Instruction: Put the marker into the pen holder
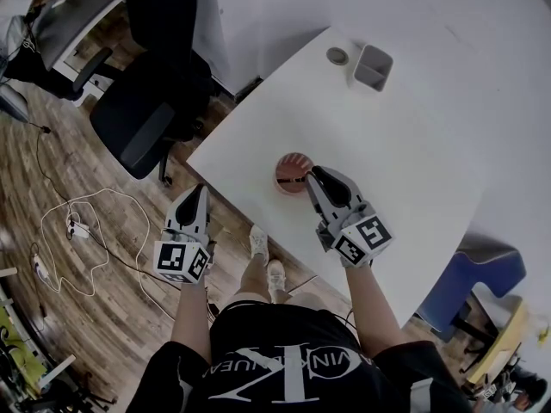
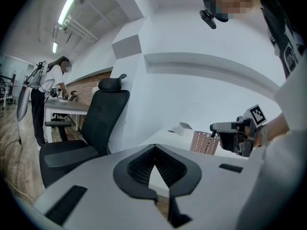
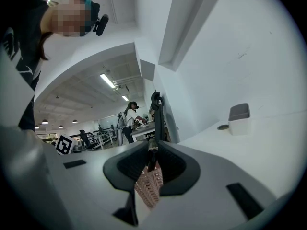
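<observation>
Marker [image 3: 152,156] sits clamped in the right hand-held gripper [image 1: 312,179] just above the pen holder [image 1: 291,170]; the left hand-held gripper [image 1: 196,194] is closed and empty.

The left gripper [image 2: 154,148] has its dark ribbed pads [image 2: 139,166] meeting at the tips, nothing between them. Beyond lies a white table [image 2: 165,136] with a pink mesh pen holder [image 2: 204,143] standing upright and a small white box [image 2: 184,126] farther back. The right gripper [image 2: 216,127], bearing its marker cube, hangs just above and beside the holder. Left of the table stands a black office chair [image 2: 103,123]; a person [image 2: 45,92] bends over a distant desk
</observation>
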Demonstrator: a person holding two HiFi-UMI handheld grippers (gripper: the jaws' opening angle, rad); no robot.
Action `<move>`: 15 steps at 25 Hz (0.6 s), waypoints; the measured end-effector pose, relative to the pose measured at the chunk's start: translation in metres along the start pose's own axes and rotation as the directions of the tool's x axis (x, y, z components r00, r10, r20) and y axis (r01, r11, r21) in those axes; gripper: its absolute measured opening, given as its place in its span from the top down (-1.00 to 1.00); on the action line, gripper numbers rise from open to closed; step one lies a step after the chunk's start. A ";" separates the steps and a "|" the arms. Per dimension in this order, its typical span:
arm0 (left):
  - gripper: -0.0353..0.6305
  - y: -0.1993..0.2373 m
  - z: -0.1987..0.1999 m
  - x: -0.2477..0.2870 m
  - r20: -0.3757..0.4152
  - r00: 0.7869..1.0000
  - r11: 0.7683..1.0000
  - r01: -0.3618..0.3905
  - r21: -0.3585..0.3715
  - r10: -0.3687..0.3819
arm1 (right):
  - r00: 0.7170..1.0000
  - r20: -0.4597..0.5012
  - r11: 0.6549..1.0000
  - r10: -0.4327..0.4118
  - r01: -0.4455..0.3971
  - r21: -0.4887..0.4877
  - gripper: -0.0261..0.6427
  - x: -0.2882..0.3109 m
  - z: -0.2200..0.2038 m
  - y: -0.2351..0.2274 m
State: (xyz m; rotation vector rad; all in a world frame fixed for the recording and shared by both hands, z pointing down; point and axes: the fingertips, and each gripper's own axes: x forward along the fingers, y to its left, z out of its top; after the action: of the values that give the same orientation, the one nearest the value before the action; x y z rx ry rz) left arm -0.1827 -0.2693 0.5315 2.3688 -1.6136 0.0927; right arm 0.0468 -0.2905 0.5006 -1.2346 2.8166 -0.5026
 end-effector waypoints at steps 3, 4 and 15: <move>0.85 -0.001 -0.001 0.001 0.000 1.000 1.000 0.003 -0.002 -0.003 | 1.000 0.002 1.000 -0.002 0.002 -0.003 0.76 0.000 0.000 -0.001; 0.85 -0.001 -0.001 0.001 0.001 1.000 1.000 0.004 -0.002 -0.004 | 1.000 0.002 1.000 -0.002 0.002 -0.004 0.74 0.000 0.000 0.000; 0.85 -0.008 0.001 -0.002 0.007 1.000 1.000 0.007 -0.002 -0.007 | 1.000 0.023 1.000 -0.006 0.006 -0.008 0.51 -0.005 0.008 -0.001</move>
State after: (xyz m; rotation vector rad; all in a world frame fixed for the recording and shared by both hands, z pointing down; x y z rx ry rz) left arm -0.1762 -0.2649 0.5283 2.3754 -1.6075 0.0817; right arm 0.0524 -0.2898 0.4927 -1.2421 2.7993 -0.4750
